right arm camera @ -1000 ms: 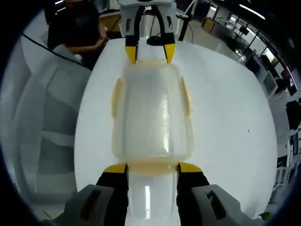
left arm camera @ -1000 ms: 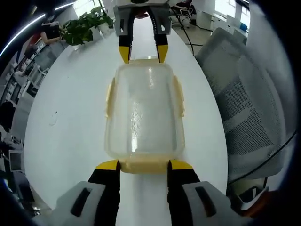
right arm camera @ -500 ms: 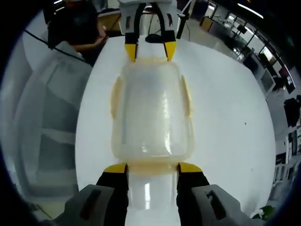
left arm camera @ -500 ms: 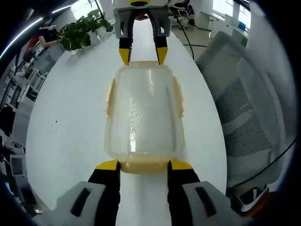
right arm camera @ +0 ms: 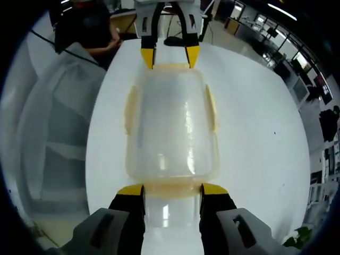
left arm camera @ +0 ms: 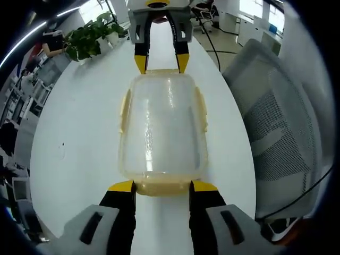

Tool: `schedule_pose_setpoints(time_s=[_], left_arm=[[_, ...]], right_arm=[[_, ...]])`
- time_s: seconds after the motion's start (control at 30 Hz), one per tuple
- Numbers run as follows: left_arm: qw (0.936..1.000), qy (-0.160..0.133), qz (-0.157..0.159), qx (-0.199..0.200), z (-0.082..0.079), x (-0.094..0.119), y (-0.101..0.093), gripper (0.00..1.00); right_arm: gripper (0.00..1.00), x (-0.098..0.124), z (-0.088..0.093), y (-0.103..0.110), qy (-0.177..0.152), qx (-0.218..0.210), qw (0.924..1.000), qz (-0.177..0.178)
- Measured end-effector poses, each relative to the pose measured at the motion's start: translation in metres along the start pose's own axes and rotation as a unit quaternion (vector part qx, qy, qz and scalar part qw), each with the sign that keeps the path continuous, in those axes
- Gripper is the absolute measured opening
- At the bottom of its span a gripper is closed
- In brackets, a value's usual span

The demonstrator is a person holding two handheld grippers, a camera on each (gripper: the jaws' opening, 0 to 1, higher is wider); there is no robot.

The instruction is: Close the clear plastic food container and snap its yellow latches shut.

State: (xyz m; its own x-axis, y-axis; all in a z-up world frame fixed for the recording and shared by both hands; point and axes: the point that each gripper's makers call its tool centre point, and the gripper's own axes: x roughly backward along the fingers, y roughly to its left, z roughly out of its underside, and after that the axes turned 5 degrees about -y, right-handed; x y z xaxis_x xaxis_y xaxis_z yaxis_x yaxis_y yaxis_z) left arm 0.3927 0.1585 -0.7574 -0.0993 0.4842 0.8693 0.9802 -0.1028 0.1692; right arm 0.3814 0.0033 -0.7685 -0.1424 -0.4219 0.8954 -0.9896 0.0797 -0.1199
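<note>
The clear plastic container [left arm camera: 162,125] lies lengthwise on the white table [left arm camera: 79,133] with its lid on. Yellow side latches [left arm camera: 124,110] run along both long edges. My left gripper [left arm camera: 162,186] stands open at the near end, and the yellow end latch [left arm camera: 162,189] lies between its yellow-tipped fingers. At the far end my right gripper [left arm camera: 161,62] faces it, also open, with its tips at the other end latch. In the right gripper view the container [right arm camera: 171,119] lies the same way, with my right gripper [right arm camera: 171,189] near and my left gripper [right arm camera: 170,57] far.
A potted plant [left arm camera: 90,34] stands at the table's far left. A grey mesh chair [left arm camera: 276,117] is close to the table's right edge. In the right gripper view the chair [right arm camera: 53,122] is on the left, with a person in dark clothes [right arm camera: 87,29] behind it.
Both views have drifted slightly. The container and both grippers keep their places at its two ends, and the jaws' gaps are unchanged.
</note>
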Motion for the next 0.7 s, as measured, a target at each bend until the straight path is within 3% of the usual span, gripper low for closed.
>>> schedule_pose_setpoints(time_s=[0.7], left_arm=[[1.0000, -0.005, 0.000, -0.005, -0.030, -0.014, 0.003, 0.38]], right_arm=[[0.38, 0.017, 0.029, -0.001, 0.002, -0.002, 1.0000, 0.007]])
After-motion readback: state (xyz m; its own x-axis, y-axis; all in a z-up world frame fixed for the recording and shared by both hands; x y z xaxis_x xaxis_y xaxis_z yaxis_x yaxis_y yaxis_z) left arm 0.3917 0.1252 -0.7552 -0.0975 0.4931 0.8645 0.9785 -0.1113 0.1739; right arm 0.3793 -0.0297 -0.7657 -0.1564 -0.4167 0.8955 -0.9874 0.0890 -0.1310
